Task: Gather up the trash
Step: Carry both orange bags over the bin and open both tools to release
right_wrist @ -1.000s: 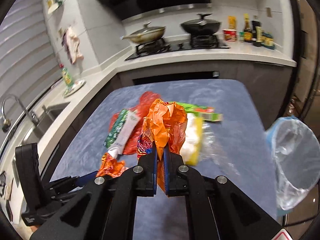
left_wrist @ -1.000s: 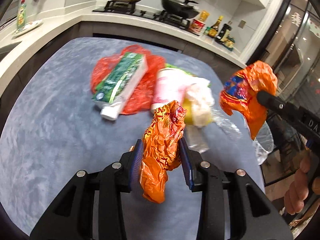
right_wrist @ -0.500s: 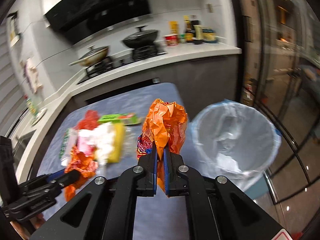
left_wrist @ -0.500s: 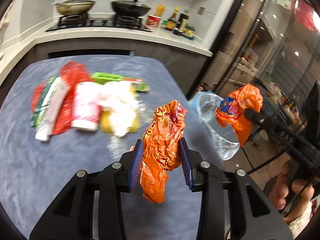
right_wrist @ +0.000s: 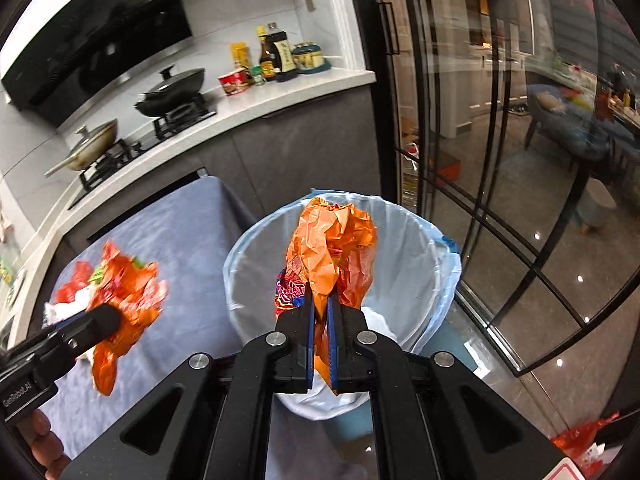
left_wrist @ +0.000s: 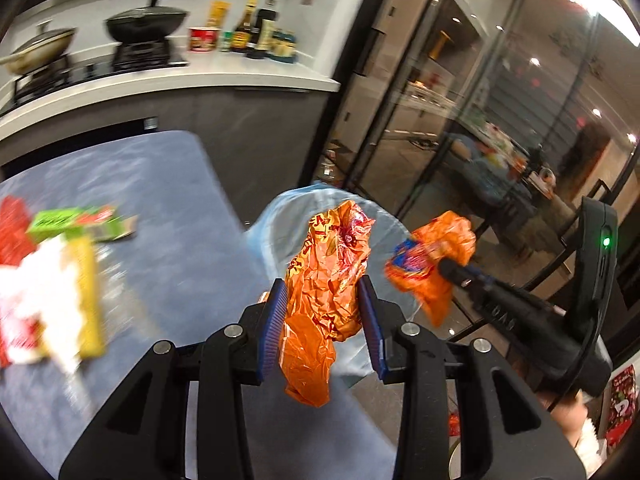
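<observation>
My left gripper (left_wrist: 322, 288) is shut on a crumpled orange wrapper (left_wrist: 324, 296), held in the air by the table's right edge, near the bin. My right gripper (right_wrist: 319, 300) is shut on another orange wrapper (right_wrist: 334, 252) and holds it over the open mouth of the trash bin (right_wrist: 420, 248), which has a pale blue liner. In the left wrist view the bin (left_wrist: 276, 220) sits behind the held wrapper, and the right gripper (left_wrist: 444, 266) with its wrapper (left_wrist: 434, 256) is to the right. In the right wrist view the left gripper (right_wrist: 106, 318) shows at the left.
More trash lies on the blue table (left_wrist: 172, 208): a green box (left_wrist: 80, 224), a yellow and white bundle (left_wrist: 60, 300) and red plastic (left_wrist: 12, 232). A kitchen counter (right_wrist: 280, 100) with pans and bottles runs behind. Glass doors (right_wrist: 500, 160) stand to the right of the bin.
Both grippers have swung right, away from the trash pile toward the bin. The right gripper's wrapper is now over the bin's mouth. Both stay shut on their wrappers.
</observation>
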Motion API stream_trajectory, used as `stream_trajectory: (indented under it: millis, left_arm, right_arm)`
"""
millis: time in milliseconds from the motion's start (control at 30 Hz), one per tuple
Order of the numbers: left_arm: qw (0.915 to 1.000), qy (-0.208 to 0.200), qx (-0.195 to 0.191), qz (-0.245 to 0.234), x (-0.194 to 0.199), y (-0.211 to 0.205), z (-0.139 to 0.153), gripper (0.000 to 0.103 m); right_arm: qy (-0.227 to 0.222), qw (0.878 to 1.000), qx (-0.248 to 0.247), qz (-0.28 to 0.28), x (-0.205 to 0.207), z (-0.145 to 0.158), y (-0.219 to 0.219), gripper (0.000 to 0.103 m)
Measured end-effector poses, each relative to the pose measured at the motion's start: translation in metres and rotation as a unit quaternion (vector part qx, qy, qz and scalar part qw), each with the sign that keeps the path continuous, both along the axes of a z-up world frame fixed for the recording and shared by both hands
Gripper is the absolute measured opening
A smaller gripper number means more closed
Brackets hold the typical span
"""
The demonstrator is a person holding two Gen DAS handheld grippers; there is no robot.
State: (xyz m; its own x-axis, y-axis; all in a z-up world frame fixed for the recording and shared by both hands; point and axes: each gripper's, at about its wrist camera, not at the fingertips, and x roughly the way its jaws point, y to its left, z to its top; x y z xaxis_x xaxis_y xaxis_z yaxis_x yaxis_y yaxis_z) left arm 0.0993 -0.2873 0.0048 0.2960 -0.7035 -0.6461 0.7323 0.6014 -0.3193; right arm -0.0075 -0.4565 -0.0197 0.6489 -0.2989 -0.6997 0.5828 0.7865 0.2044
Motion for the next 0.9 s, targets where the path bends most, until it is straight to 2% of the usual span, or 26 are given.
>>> stream_trajectory:
  millis: [100,233,500,567,600,633,667,767,900]
  left_arm:
    - [0.9999,0.005,0.002,-0.01,0.011,-0.034,-0.011,0.035]
    - [0.9991,0.036,0.007,-0.022,0.026,-0.068,-0.031,0.035]
    - [0.9971,0.07,0.012,-0.028,0.045,-0.092,-0.055,0.036]
    - [0.9973,0.068,0.011,-0.026,0.048,-0.093,-0.055,0.04]
    - [0.9977,0.063,0.013,-0.024,0.046,-0.091,-0.056,0.041]
    - [0.998,0.058,0.018,-0.021,0.046,-0.091,-0.056,0.047]
    - [0.9982,0.054,0.023,-0.014,0.047,-0.091,-0.056,0.055]
    - [0.9981,0.057,0.021,0.002,0.052,-0.085,-0.056,0.07]
    - [0.998,0.061,0.018,0.007,0.055,-0.081,-0.051,0.071]
  right_arm:
    - [0.005,1.0,0.005,-0.009,0.007,-0.007,-0.012,0.005]
    - [0.012,1.0,0.009,-0.013,0.02,-0.017,-0.024,0.005]
    - [0.033,0.999,0.009,-0.014,0.037,-0.032,-0.035,0.008]
    - [0.035,0.999,0.011,-0.017,0.039,-0.035,-0.037,0.014]
    - [0.036,0.999,0.011,-0.022,0.039,-0.036,-0.038,0.026]
    - [0.034,0.999,0.01,-0.025,0.038,-0.035,-0.038,0.036]
    - [0.032,0.999,0.009,-0.028,0.039,-0.034,-0.039,0.037]
    - [0.025,0.999,0.009,-0.033,0.035,-0.03,-0.04,0.039]
    - [0.016,0.999,-0.004,-0.037,0.029,-0.02,-0.035,0.044]
